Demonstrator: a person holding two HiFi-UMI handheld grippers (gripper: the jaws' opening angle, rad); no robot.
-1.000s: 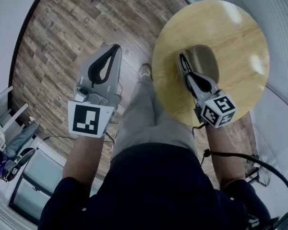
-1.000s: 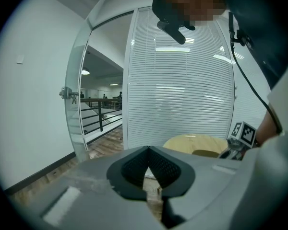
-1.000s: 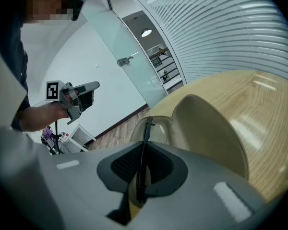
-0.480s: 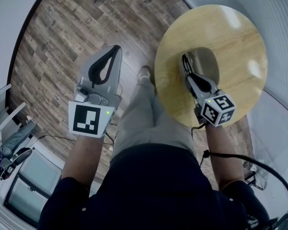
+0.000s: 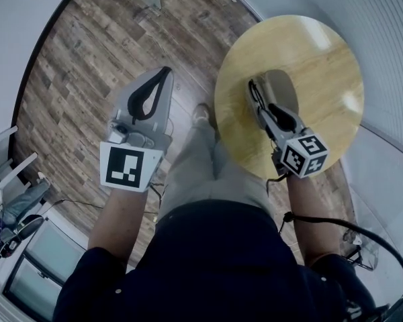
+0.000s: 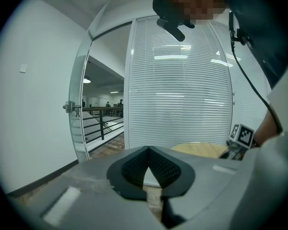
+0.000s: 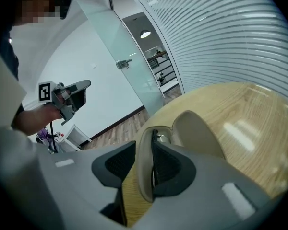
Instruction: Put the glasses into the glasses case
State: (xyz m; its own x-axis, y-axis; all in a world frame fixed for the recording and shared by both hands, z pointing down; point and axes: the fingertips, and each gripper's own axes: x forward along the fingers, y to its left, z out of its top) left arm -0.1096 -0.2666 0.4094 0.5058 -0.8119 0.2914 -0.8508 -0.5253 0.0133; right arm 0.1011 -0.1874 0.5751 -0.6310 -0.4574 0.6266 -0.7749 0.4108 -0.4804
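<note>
A beige glasses case lies open on the round wooden table, its lid raised to the right. Dark glasses lie in its tray, mostly hidden in both views. My right gripper points down at the case's near end. Its jaws are opening, and the tray's rim stands between them with a gap at the left pad. My left gripper hangs shut and empty above the floor, left of the table; in the left gripper view its tips meet.
Wood-plank floor lies left of the table. A wall of glass with blinds curves behind the table. The person's leg and shoe stand by the table's left edge. White furniture sits at far left.
The right gripper's jaws have spread apart round the case's rim. Both grippers have lifted slightly; the left one stays shut.
</note>
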